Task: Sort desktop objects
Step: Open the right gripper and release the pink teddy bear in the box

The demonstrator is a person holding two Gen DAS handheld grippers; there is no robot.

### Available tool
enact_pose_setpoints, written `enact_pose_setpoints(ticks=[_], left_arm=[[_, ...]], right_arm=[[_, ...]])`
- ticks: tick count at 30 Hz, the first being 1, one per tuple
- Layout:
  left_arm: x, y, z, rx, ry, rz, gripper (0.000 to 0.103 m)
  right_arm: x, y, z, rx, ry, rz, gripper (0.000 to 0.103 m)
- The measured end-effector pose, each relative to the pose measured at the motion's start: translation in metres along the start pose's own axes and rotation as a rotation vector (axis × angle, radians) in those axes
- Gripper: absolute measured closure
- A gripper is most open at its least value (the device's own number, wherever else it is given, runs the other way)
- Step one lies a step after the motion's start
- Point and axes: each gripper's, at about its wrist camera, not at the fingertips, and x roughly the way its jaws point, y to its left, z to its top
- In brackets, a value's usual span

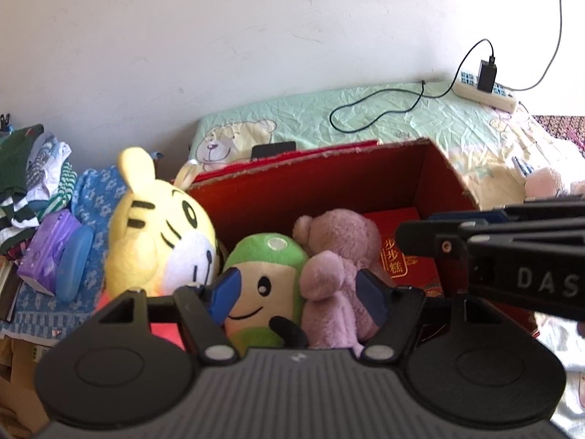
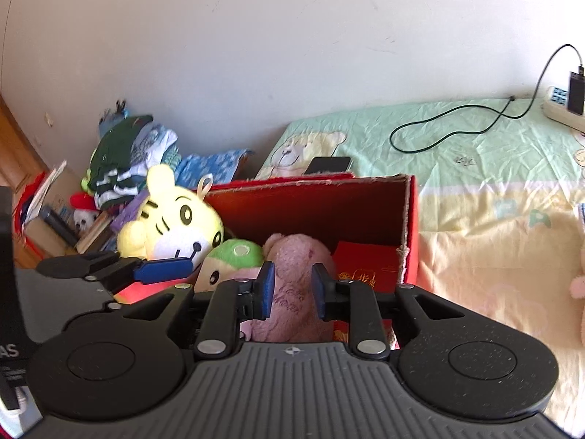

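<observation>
The left half of the red box [image 2: 369,201] is pretty much packed by the yellow tiger plush [image 2: 175,223], green plush [image 2: 230,259] and pink bear [image 2: 296,278]. Free room is only left over the red packet [image 2: 365,263] by the right wall. The bedsheet [image 2: 493,190] beyond is mostly unblocked.

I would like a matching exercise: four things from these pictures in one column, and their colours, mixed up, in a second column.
Things:
1. tiger toy
2. bear toy
3. box
4. power strip

Colours:
A. white
B. red
C. yellow
D. pink

Pairs: 1-C, 2-D, 3-B, 4-A
</observation>
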Motion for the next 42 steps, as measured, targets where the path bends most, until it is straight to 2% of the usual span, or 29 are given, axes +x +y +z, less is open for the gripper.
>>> enact_pose_setpoints(ticks=[11,14,22,31,36,42], left_arm=[[-0.015,-0.007,0.001,0.006,-0.041,0.036,0.031],[-0.017,-0.005,0.000,-0.006,-0.041,0.048,0.031],[-0.021,-0.007,-0.003,-0.038,-0.028,0.091,0.030],[-0.029,-0.016,-0.006,-0.098,0.005,0.171,0.030],[-0.040,-0.027,-0.008,-0.121,0.001,0.228,0.030],[-0.056,-0.041,-0.011,-0.153,-0.005,0.261,0.028]], right_arm=[[-0.015,0.002,-0.002,-0.011,-0.036,-0.024,0.077],[-0.018,-0.002,-0.004,0.012,-0.045,-0.026,0.073],[-0.033,-0.002,-0.014,0.015,-0.096,-0.038,0.073],[-0.041,-0.014,-0.017,0.041,-0.071,0.036,0.070],[-0.049,-0.017,-0.020,0.024,-0.046,0.082,0.068],[-0.062,-0.024,-0.022,0.001,-0.041,0.128,0.066]])
